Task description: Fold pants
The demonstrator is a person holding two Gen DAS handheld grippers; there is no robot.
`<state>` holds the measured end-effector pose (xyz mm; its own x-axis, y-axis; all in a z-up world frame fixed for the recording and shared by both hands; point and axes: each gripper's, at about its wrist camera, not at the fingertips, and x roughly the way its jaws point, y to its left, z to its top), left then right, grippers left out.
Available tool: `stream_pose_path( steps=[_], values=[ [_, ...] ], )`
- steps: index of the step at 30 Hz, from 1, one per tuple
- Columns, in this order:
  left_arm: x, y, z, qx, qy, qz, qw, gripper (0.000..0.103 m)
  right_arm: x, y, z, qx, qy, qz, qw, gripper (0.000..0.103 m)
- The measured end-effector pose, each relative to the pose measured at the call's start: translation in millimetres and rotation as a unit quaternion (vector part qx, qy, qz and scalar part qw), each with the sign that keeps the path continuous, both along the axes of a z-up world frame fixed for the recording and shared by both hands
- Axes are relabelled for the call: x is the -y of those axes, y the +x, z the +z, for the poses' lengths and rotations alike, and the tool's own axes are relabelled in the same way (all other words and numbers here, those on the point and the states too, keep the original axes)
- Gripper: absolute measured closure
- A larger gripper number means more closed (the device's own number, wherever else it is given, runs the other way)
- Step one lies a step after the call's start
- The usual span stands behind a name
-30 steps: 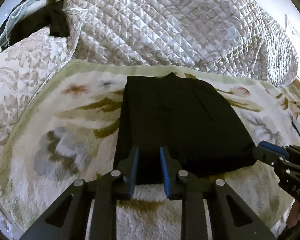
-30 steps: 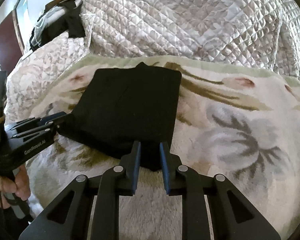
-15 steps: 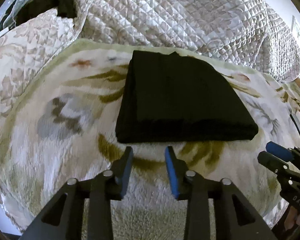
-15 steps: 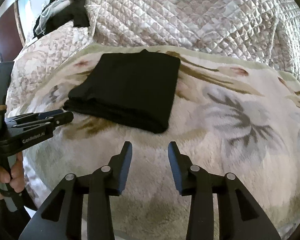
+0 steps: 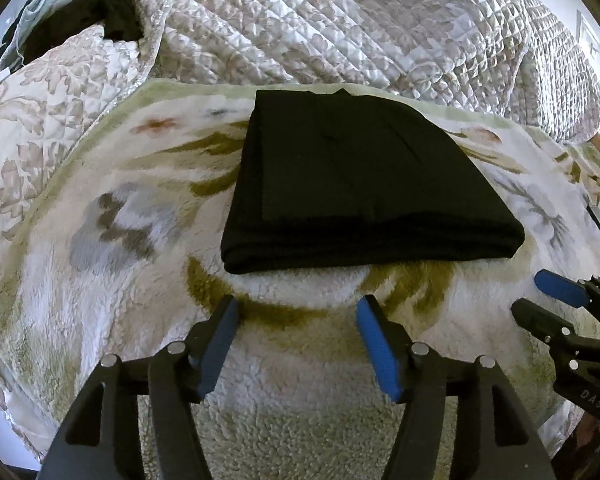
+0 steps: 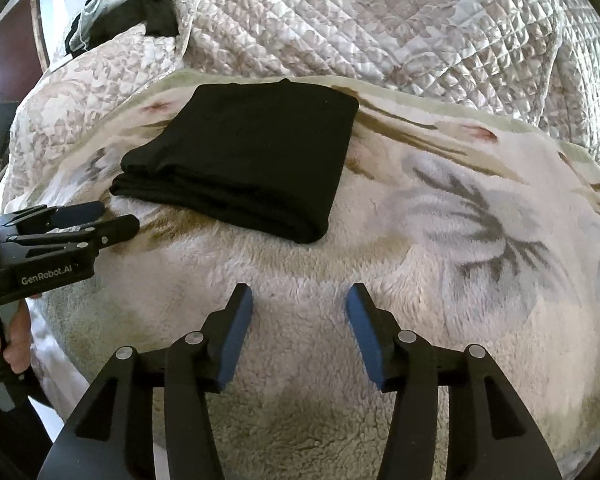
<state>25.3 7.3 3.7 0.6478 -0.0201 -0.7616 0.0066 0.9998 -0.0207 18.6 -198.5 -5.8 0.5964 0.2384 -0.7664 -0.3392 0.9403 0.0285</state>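
The black pants (image 5: 360, 176) lie folded into a flat, layered rectangle on a fleecy floral blanket (image 5: 100, 264); they also show in the right wrist view (image 6: 252, 160). My left gripper (image 5: 296, 312) is open and empty, just short of the pants' near edge. My right gripper (image 6: 300, 300) is open and empty, a little back from the pants' near right corner. The right gripper shows at the right edge of the left wrist view (image 5: 540, 296), and the left gripper at the left of the right wrist view (image 6: 116, 216).
A quilted cream bedspread (image 5: 360, 28) is heaped behind the blanket. Dark and light clothes (image 5: 80, 12) lie at the far left on the bed. The person's hand (image 6: 8, 344) holds the left gripper's handle.
Both grippers have let go of the pants' near edge, opened wide and drawn back toward me. The folded pants lie still on the blanket.
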Motion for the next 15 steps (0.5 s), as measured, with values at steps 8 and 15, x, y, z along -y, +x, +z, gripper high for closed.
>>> stream_pose_path(
  steps=[8, 15],
  values=[
    [1.4, 1.2, -0.7, -0.001, 0.001, -0.003, 1.0, 0.033, -0.8, 1.2, 0.0, 0.001, -0.002, 0.003, 1.0, 0.051],
    [1.5, 1.6, -1.6, -0.003, 0.0, -0.003, 1.0, 0.033, -0.5, 0.8, 0.1, 0.0, -0.002, 0.002, 1.0, 0.051]
  ],
)
